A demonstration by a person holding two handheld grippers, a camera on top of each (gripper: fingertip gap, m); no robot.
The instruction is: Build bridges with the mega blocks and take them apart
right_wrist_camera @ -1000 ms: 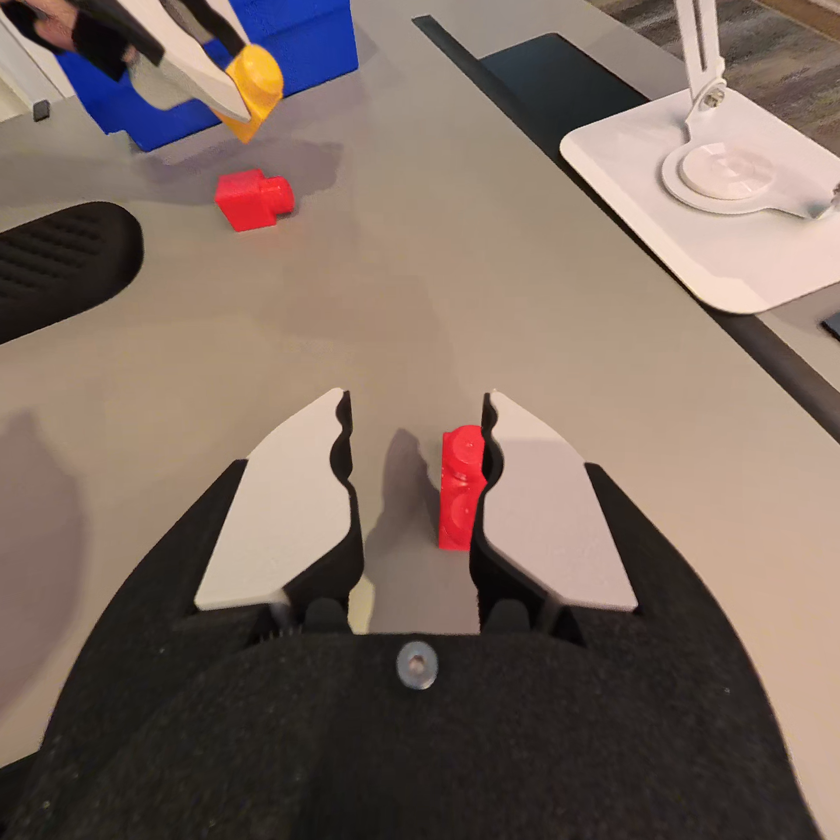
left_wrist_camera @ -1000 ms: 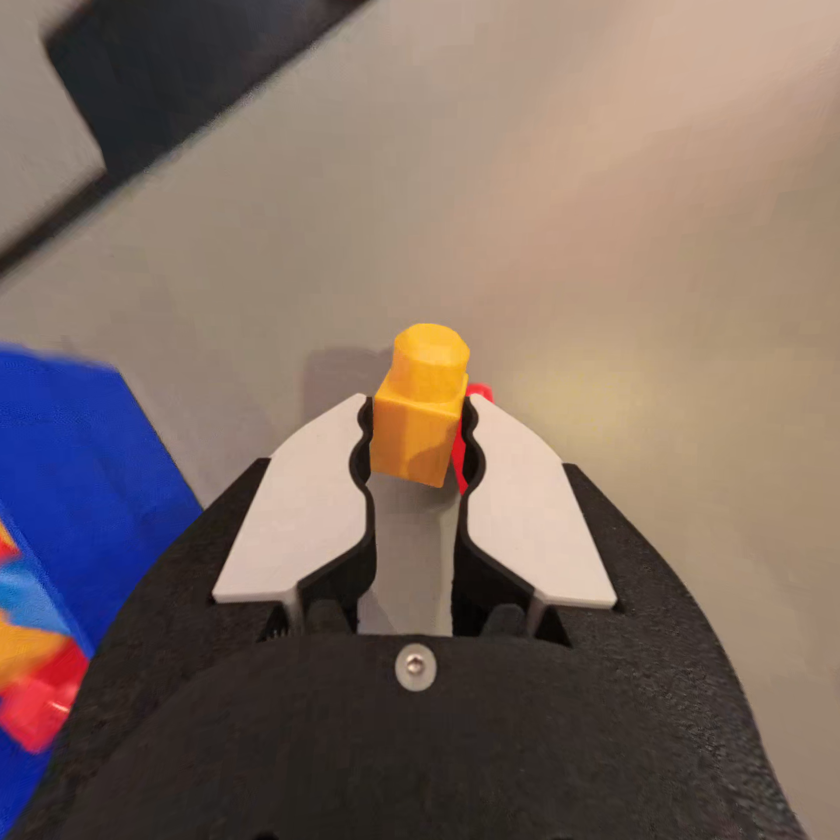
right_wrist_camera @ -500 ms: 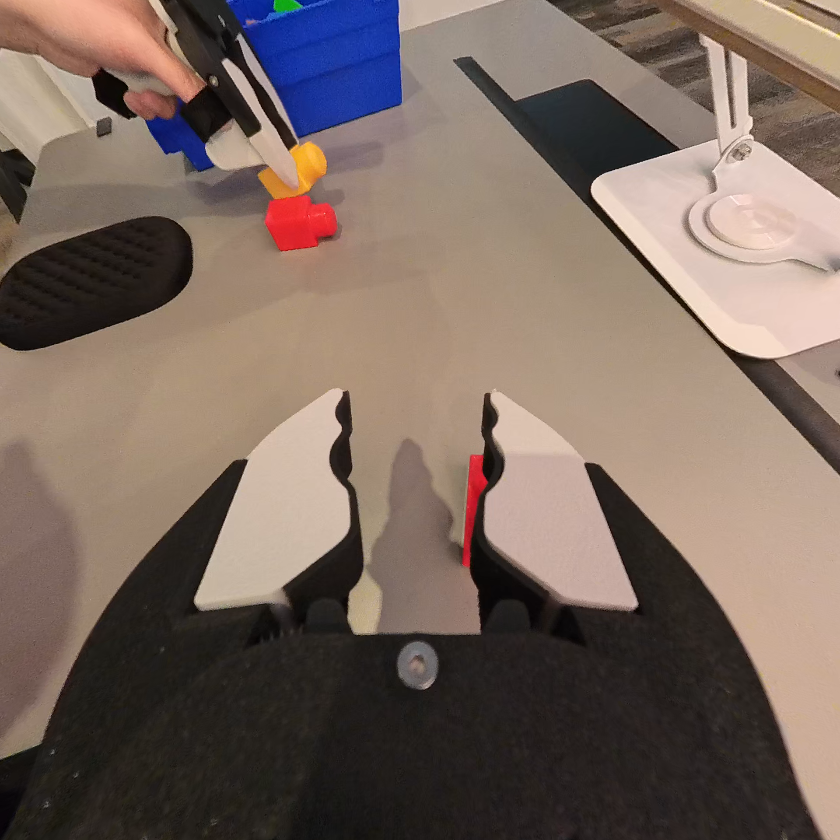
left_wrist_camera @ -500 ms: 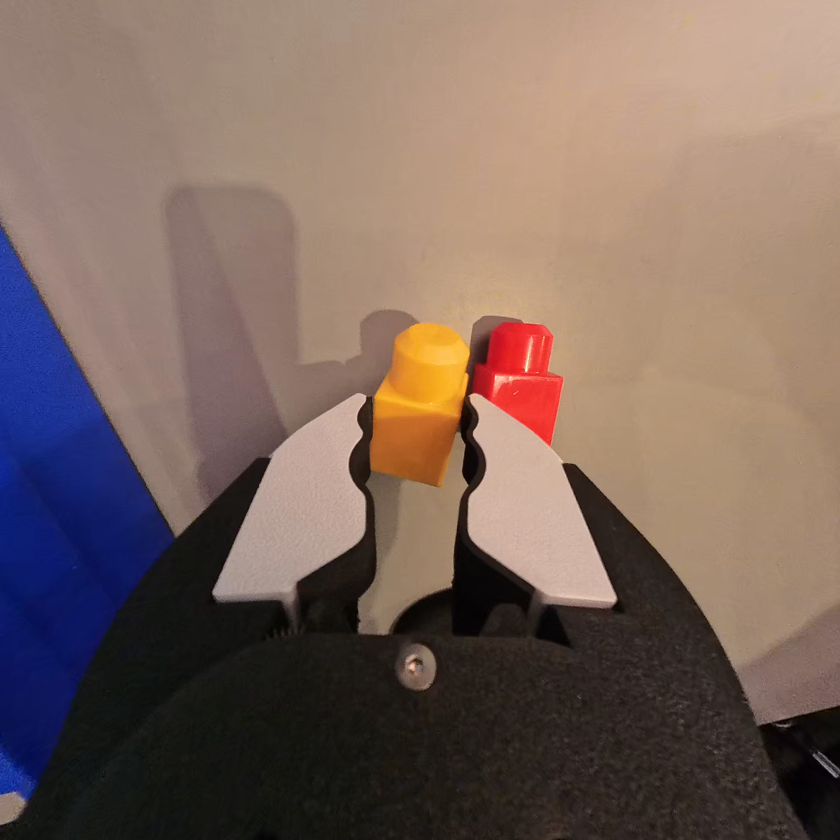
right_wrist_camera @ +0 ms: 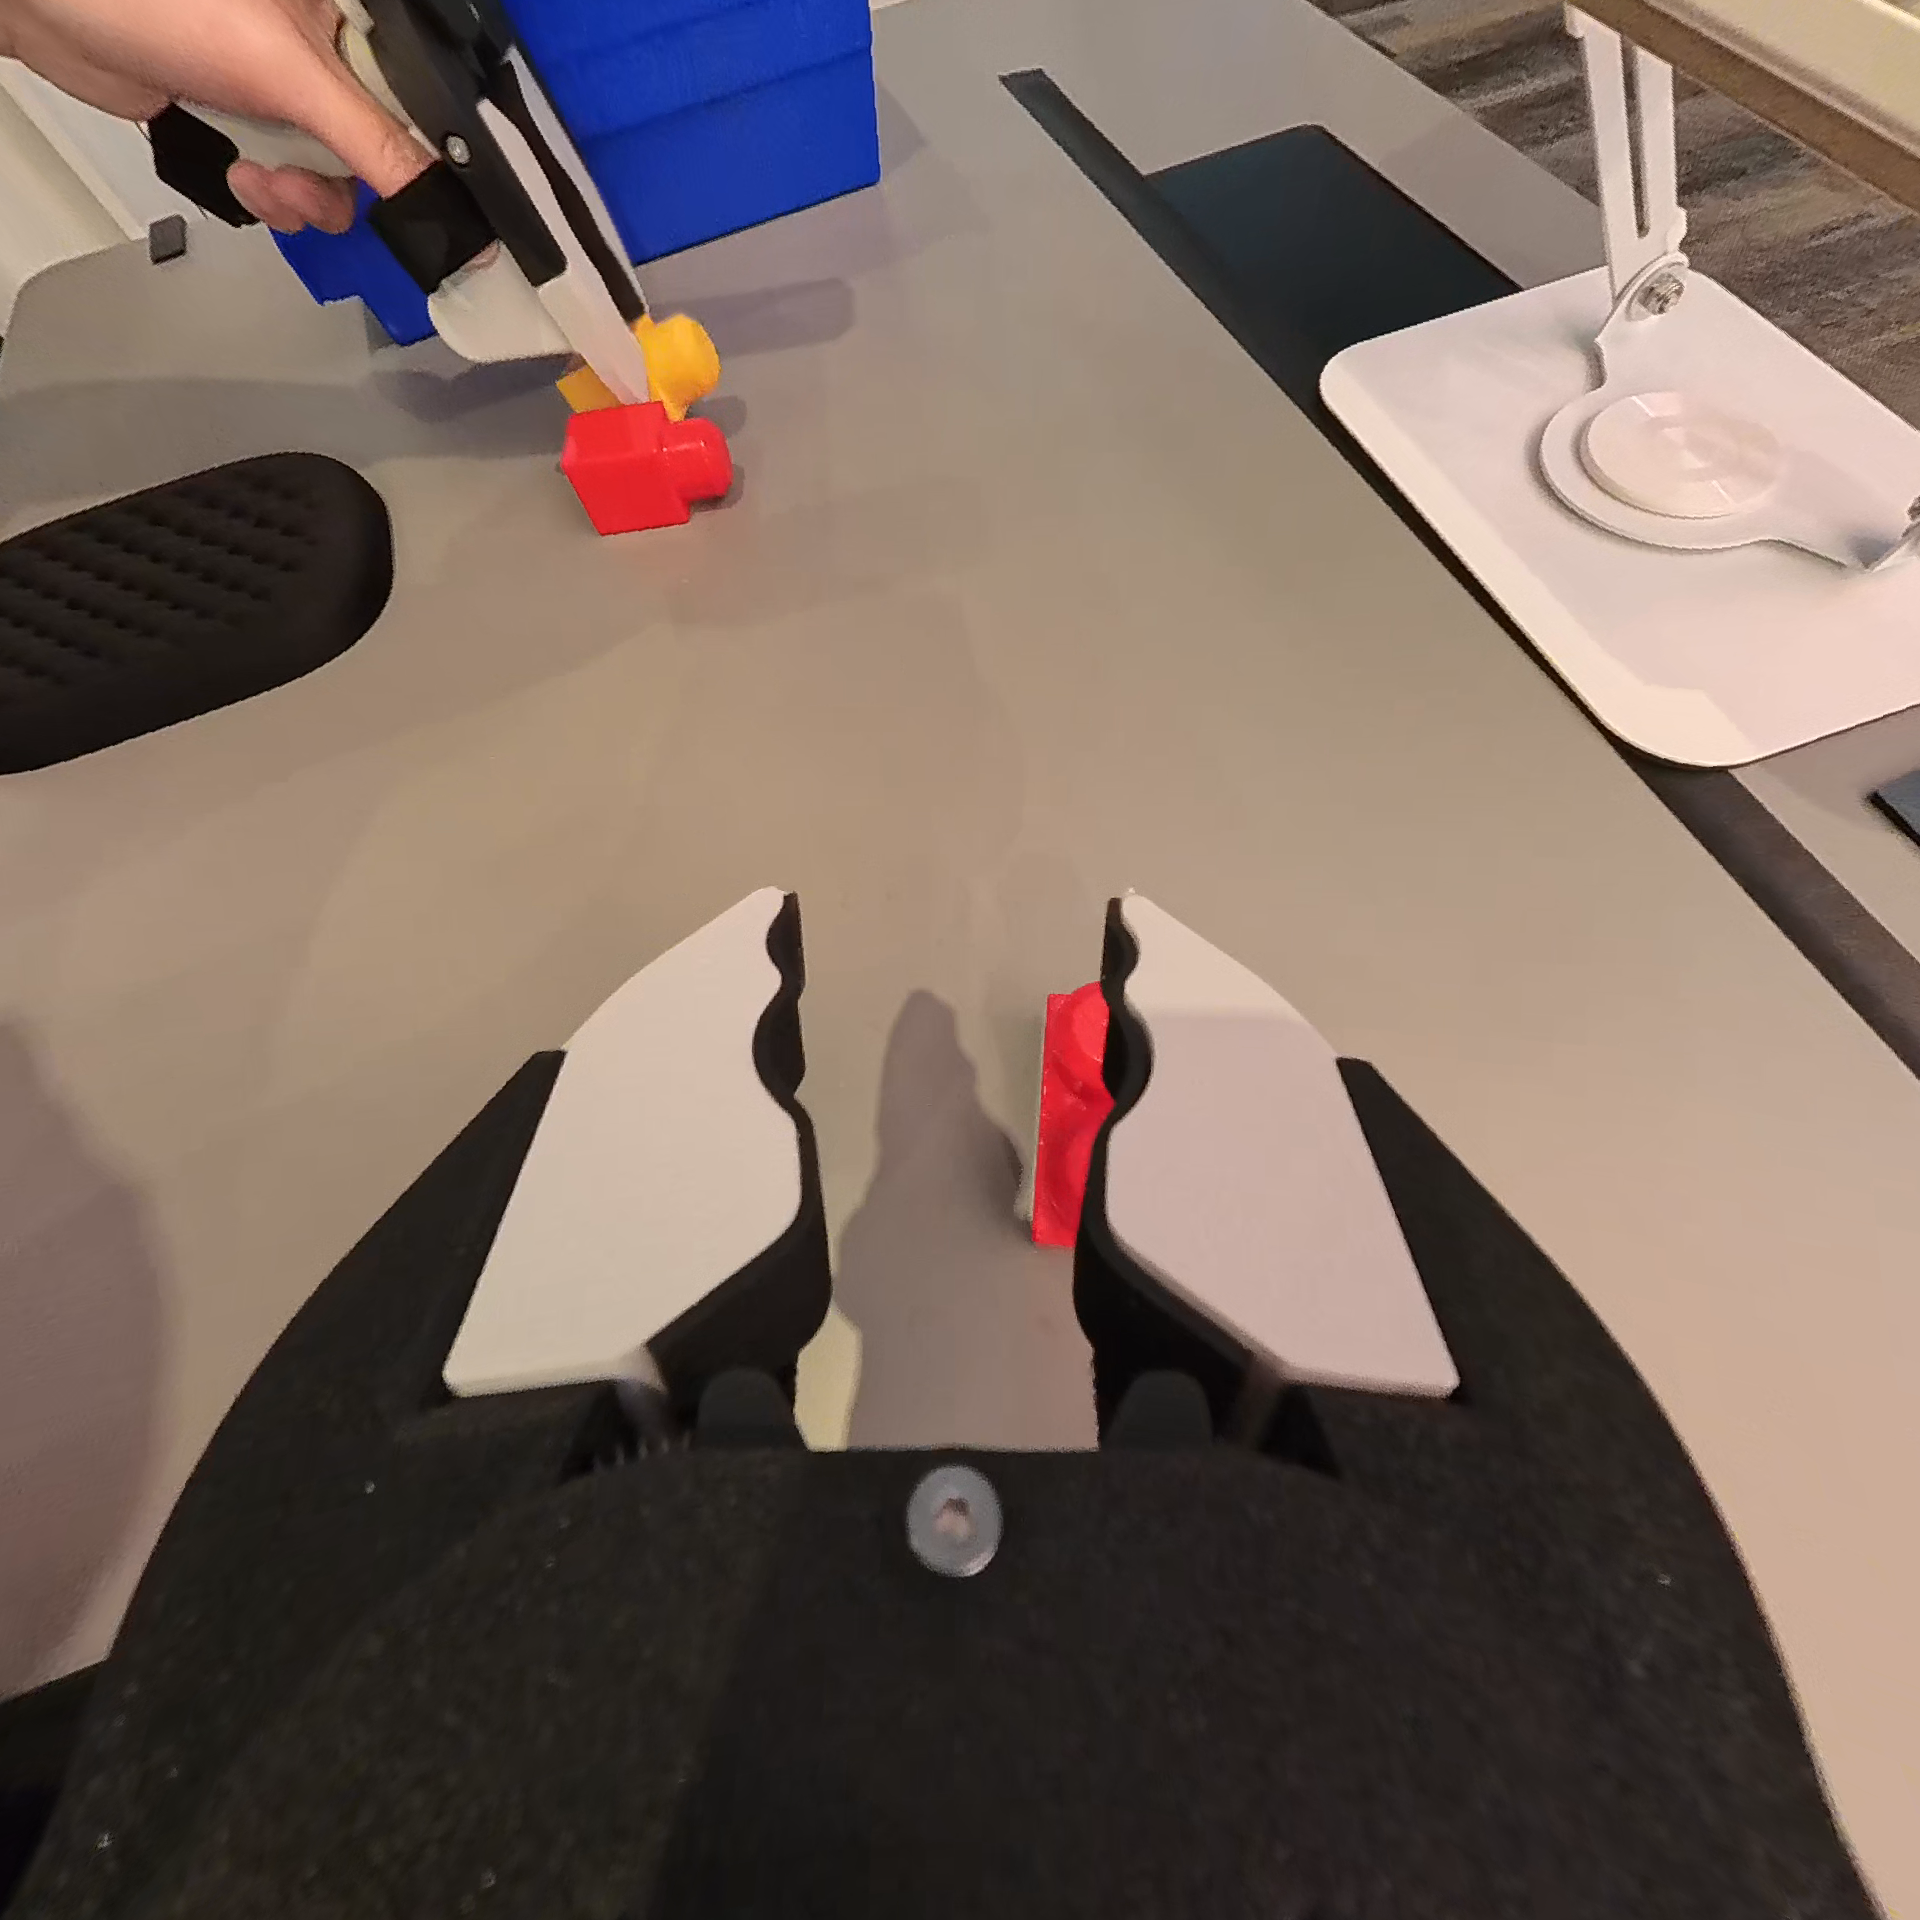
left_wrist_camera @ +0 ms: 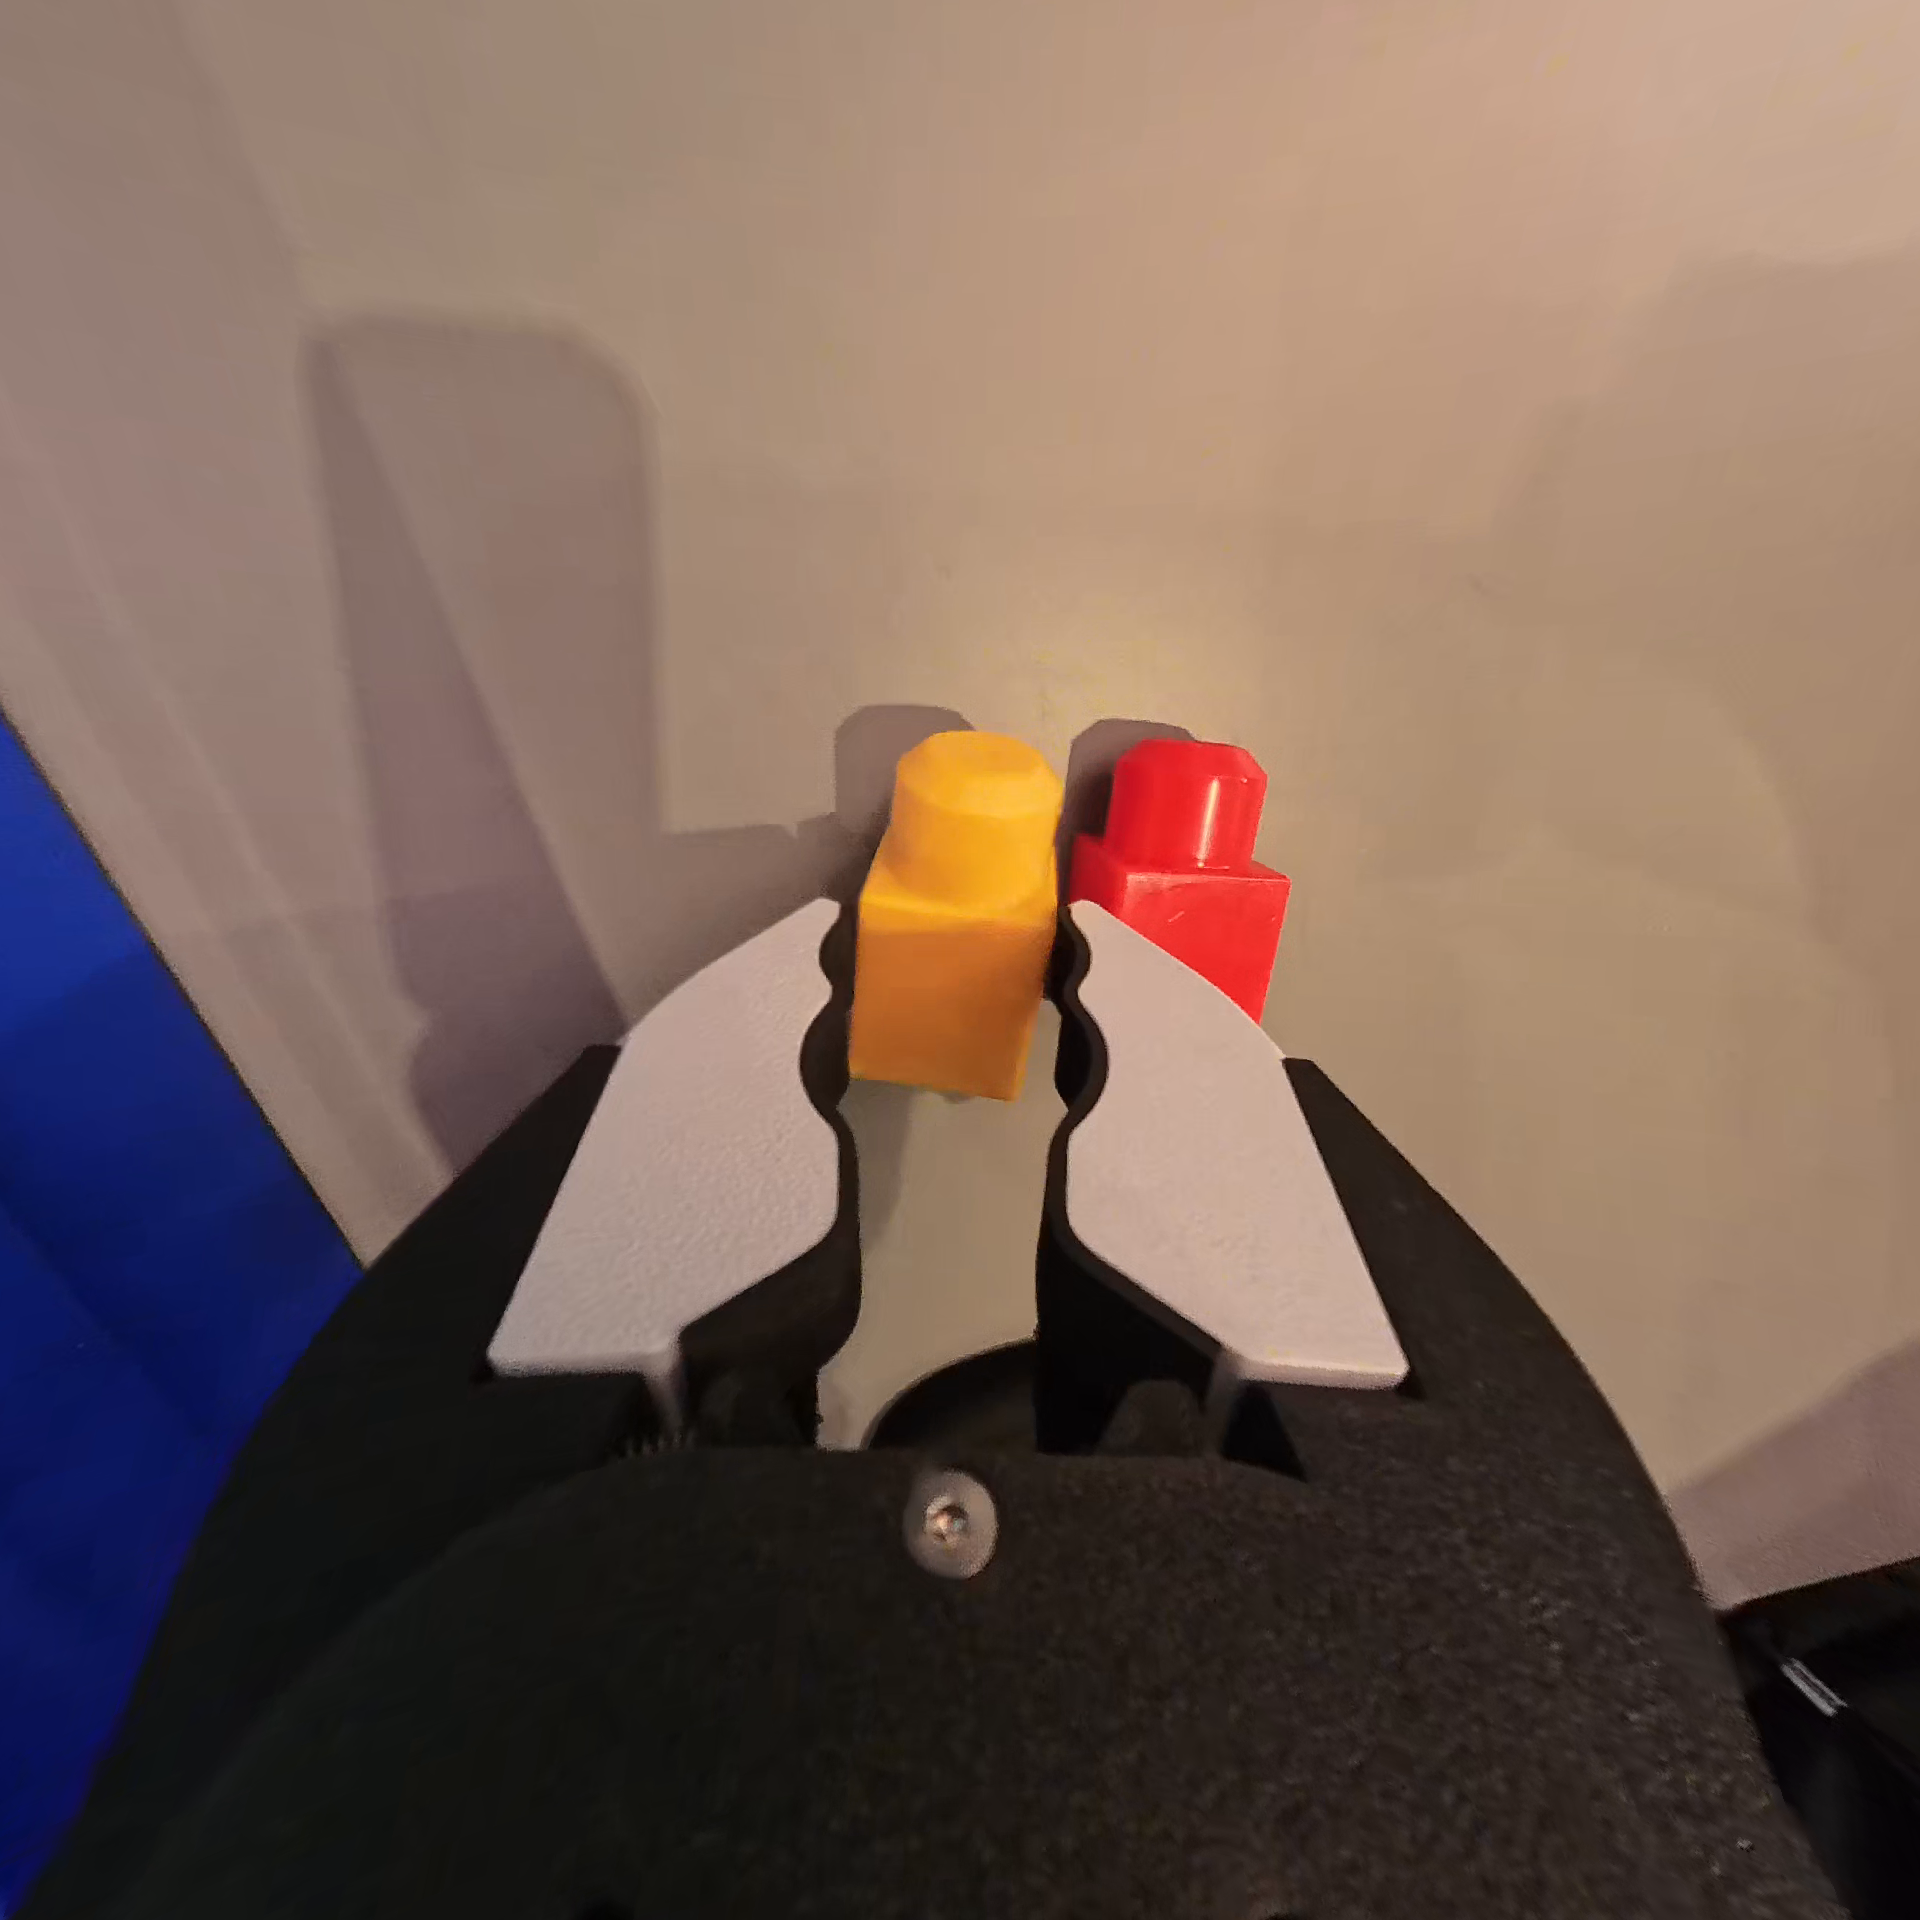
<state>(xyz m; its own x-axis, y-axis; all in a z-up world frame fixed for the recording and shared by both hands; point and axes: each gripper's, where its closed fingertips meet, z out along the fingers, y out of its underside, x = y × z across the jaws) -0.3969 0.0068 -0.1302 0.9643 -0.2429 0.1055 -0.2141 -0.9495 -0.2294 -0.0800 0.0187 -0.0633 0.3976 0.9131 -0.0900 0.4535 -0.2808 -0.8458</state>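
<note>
My left gripper [left_wrist_camera: 951, 920] is shut on an orange one-stud block [left_wrist_camera: 951, 966]. It holds it low over the grey table [left_wrist_camera: 1351, 416], right beside a red one-stud block [left_wrist_camera: 1195, 894] lying on its side. The two blocks are side by side, studs pointing the same way. The right wrist view shows the same orange block [right_wrist_camera: 681, 364], red block [right_wrist_camera: 644, 473] and the left gripper [right_wrist_camera: 613, 364], held by a hand, at the far left. My right gripper [right_wrist_camera: 951, 925] is open and low over the table. A second red block [right_wrist_camera: 1070, 1112] lies by its right finger, mostly hidden.
A blue bin [right_wrist_camera: 717, 135] stands behind the left gripper; it also fills the left edge of the left wrist view [left_wrist_camera: 114, 1299]. A black perforated pad [right_wrist_camera: 177, 603] lies at the left. A white stand base [right_wrist_camera: 1662, 520] sits at the right, beyond a dark slot [right_wrist_camera: 1309, 218].
My left gripper has come down from the bin with the orange block and brought it beside the red block. My right gripper stays open by the second red block, shifted slightly.
</note>
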